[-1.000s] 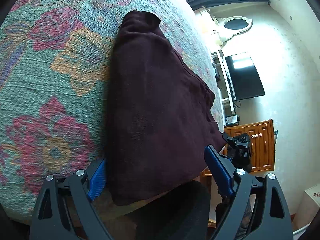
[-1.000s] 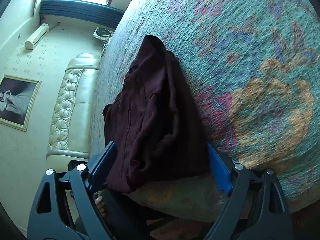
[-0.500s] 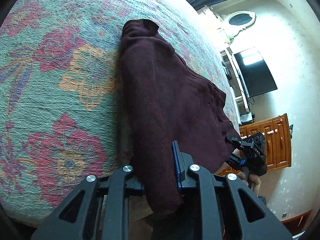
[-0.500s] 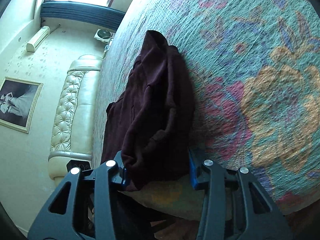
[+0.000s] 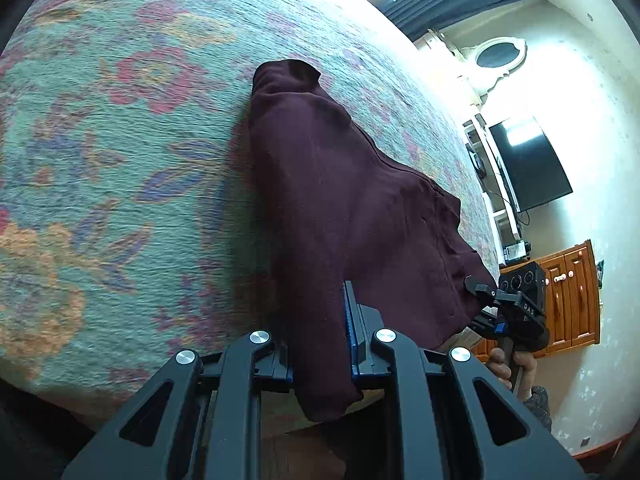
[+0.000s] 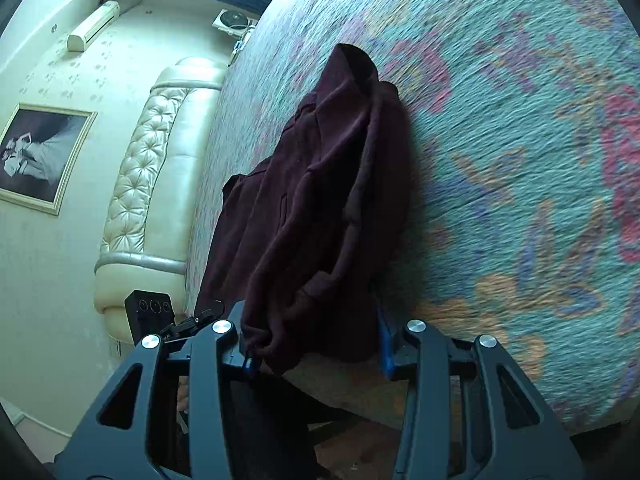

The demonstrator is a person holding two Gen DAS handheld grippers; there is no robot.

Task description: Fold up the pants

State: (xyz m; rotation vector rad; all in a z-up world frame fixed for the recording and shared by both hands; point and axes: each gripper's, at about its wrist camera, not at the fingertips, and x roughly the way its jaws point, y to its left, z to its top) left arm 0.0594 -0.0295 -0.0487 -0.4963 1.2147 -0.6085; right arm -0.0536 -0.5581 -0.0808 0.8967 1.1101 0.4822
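Observation:
Dark maroon pants [image 5: 344, 200] lie on a floral bedspread [image 5: 100, 140], stretched away from me toward the far side. My left gripper [image 5: 320, 344] is shut on the near left corner of the pants at the bed's edge. My right gripper [image 6: 316, 344] is shut on the other near corner of the pants [image 6: 320, 200], the cloth bunched between the blue pads [image 6: 384, 344]. The right gripper also shows in the left wrist view [image 5: 504, 312], holding the pants' right edge. The near edge of the cloth is lifted off the bed.
The bedspread [image 6: 520, 140] spreads wide on both sides of the pants. A cream tufted headboard [image 6: 152, 184] stands on one side, a TV [image 5: 528, 168] and wooden cabinet [image 5: 568, 300] on the other. The bed's near edge is just under the grippers.
Both grippers went from open around the pants' near corners to shut on them. They have since moved forward with the cloth, raising its near edge.

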